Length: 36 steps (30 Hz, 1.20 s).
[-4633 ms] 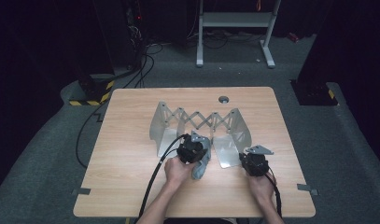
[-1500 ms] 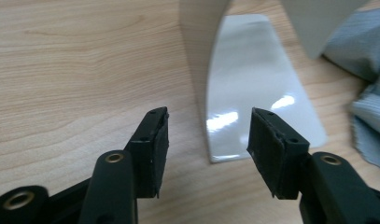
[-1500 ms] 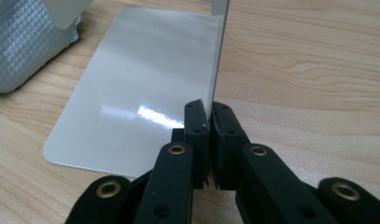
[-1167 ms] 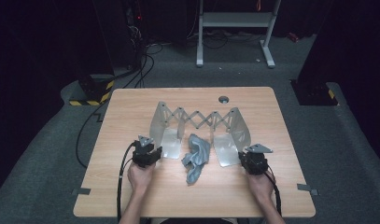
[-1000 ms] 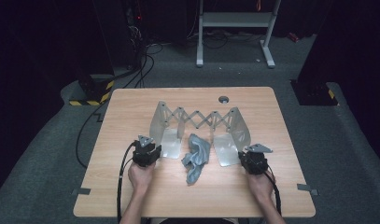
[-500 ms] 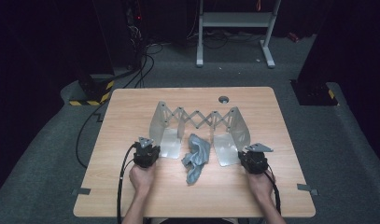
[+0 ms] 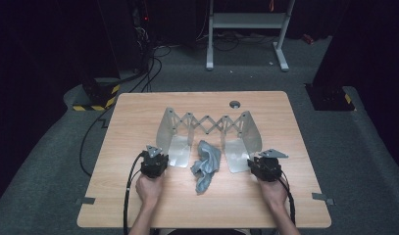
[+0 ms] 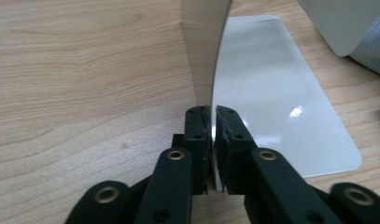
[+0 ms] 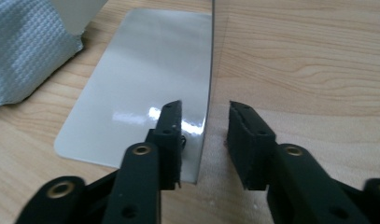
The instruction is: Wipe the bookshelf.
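A metal accordion rack (image 7: 207,122) stands across the wooden table, with a crumpled grey cloth (image 7: 207,164) lying between its two end plates. My left gripper (image 8: 212,116) sits at the left end plate (image 8: 271,93), with both pads against the thin upright wall. Its jaws have just been opening slightly. My right gripper (image 9: 204,109) straddles the upright edge of the right end plate (image 9: 145,70). Its jaws have just been opening and stand apart, with the edge between them ungripped. In the high view the left gripper (image 7: 158,155) and right gripper (image 7: 255,161) flank the cloth.
A round grommet (image 7: 235,104) sits near the table's far edge. Cables trail from both grippers over the near edge. On the floor beyond the table stand a white frame (image 7: 246,29) and black cabinets. Bare wood lies left and right of the rack.
Since the oldest frame my left hand has left the cloth and moved left to the rack's left plate. Over the last second neither hand has shifted.
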Each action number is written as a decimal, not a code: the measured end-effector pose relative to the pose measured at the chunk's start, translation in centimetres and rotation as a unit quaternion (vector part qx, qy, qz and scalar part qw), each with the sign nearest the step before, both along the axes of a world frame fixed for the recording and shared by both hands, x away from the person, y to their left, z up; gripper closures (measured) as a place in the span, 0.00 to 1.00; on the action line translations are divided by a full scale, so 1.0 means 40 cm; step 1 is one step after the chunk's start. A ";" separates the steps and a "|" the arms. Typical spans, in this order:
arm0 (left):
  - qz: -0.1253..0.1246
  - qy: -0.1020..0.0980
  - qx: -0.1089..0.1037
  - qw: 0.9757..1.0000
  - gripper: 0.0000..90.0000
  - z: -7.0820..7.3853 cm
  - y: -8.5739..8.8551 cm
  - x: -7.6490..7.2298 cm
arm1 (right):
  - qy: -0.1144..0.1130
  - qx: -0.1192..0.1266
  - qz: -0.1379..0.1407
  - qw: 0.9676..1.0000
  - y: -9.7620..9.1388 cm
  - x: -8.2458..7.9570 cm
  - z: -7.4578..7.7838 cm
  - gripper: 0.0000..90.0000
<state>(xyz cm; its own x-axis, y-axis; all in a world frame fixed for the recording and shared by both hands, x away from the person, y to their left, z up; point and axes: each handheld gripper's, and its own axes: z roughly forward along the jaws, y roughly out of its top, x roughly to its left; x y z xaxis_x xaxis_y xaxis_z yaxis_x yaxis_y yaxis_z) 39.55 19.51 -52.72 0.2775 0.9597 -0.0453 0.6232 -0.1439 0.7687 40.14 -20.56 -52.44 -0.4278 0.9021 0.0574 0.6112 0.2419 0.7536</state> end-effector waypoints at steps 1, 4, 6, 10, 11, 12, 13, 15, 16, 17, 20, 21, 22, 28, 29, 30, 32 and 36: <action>0.000 0.000 -0.001 1.000 0.88 0.000 0.001 0.001 | -0.002 0.003 0.001 1.000 -0.003 -0.006 0.000 0.68; -0.001 0.001 -0.002 1.000 0.83 0.000 0.002 0.001 | -0.007 0.010 0.006 1.000 -0.012 -0.026 0.002 0.62; -0.002 0.000 0.005 1.000 0.80 0.000 -0.003 0.000 | -0.012 0.011 0.011 1.000 -0.016 -0.041 0.007 0.59; -0.002 0.000 0.005 1.000 0.73 0.000 -0.004 0.000 | -0.029 0.024 0.033 0.999 -0.015 -0.070 0.025 0.54; -0.003 -0.001 0.007 1.000 0.72 0.000 -0.004 0.000 | -0.030 0.032 0.039 0.998 -0.011 -0.077 0.031 0.54; -0.004 0.000 0.007 1.000 0.70 0.000 -0.005 0.000 | -0.030 0.038 0.047 0.998 -0.005 -0.082 0.036 0.54; -0.005 0.000 0.006 1.000 0.69 -0.001 -0.004 0.000 | -0.029 0.045 0.053 0.997 0.002 -0.087 0.041 0.54; -0.006 -0.001 0.008 1.000 0.68 0.000 -0.005 0.000 | -0.030 0.053 0.070 0.996 0.019 -0.093 0.048 0.52; -0.006 -0.001 0.008 1.000 0.67 -0.001 -0.005 0.000 | -0.030 0.056 0.077 0.995 0.030 -0.095 0.051 0.52; -0.006 -0.001 0.008 1.000 0.67 0.000 -0.005 0.000 | -0.031 0.056 0.086 0.994 0.042 -0.096 0.054 0.52; -0.005 -0.001 0.008 1.000 0.66 -0.001 -0.005 0.000 | -0.030 0.059 0.111 0.992 0.077 -0.092 0.058 0.50; -0.005 -0.001 0.008 1.000 0.66 -0.001 -0.005 0.000 | -0.033 0.061 0.118 0.991 0.090 -0.091 0.060 0.49; -0.005 -0.001 0.008 1.000 0.66 -0.001 -0.005 0.000 | -0.032 0.059 0.126 0.990 0.102 -0.090 0.062 0.48; -0.004 -0.001 0.009 1.000 0.66 0.000 -0.006 0.000 | -0.043 0.053 0.157 0.985 0.173 -0.079 0.085 0.42; -0.004 -0.001 0.009 1.000 0.66 0.000 -0.006 0.000 | -0.046 0.051 0.163 0.984 0.184 -0.075 0.088 0.41; -0.004 -0.001 0.009 1.000 0.66 0.000 -0.006 0.000 | -0.048 0.050 0.167 0.983 0.195 -0.072 0.091 0.41; -0.004 -0.001 0.009 1.000 0.66 0.000 -0.006 0.000 | -0.051 0.047 0.174 0.982 0.215 -0.064 0.094 0.39; -0.005 -0.001 0.010 1.000 0.66 -0.001 -0.007 0.000 | -0.046 0.037 0.178 0.982 0.249 -0.045 0.088 0.37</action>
<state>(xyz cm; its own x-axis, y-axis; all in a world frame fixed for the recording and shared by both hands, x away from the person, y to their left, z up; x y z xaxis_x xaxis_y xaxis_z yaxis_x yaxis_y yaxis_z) 39.54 19.25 -52.74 0.2880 0.9573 -0.0249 0.6194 -0.1664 0.7672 38.33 -10.62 -48.93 -0.7220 0.6889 0.0636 0.4263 0.3705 0.8252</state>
